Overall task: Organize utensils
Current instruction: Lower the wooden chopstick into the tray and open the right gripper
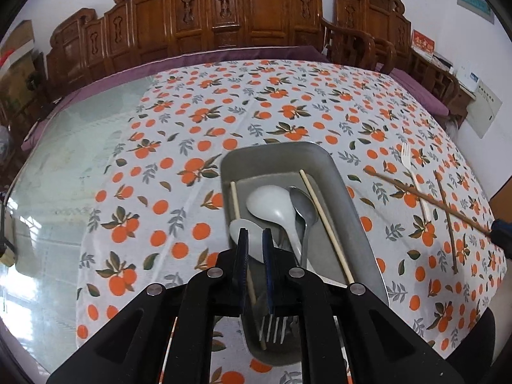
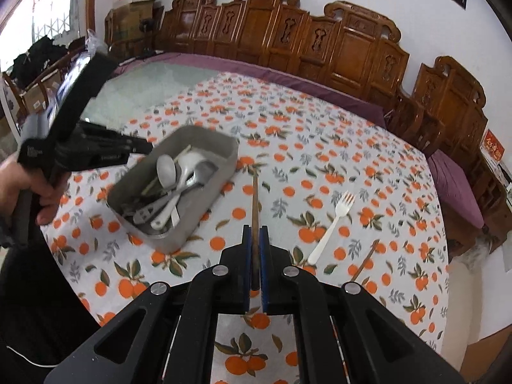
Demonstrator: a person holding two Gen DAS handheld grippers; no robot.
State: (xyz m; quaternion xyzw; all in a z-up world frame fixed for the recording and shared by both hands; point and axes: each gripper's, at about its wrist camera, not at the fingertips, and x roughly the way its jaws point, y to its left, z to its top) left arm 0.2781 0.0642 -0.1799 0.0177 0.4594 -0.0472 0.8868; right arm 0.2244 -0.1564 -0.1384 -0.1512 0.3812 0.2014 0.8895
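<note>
A grey metal tray (image 1: 345, 185) (image 2: 224, 147) on the orange-print cloth holds spoons, a fork and pale chopsticks. My left gripper (image 1: 255, 235) hovers over the tray's near end, fingers slightly apart with nothing between them. My right gripper (image 2: 255, 230) is shut on a brown chopstick (image 2: 255, 198) that points toward the tray's right side, lifted above the cloth. A white plastic fork (image 2: 329, 233) (image 1: 412, 172) lies on the cloth right of the tray. A second brown chopstick (image 2: 364, 260) (image 1: 446, 220) lies beside it.
Carved wooden chairs (image 2: 320, 38) line the table's far side. Bare glass tabletop (image 1: 73, 166) lies left of the cloth. The person's hand (image 2: 28, 188) holds the left gripper at the left of the right wrist view.
</note>
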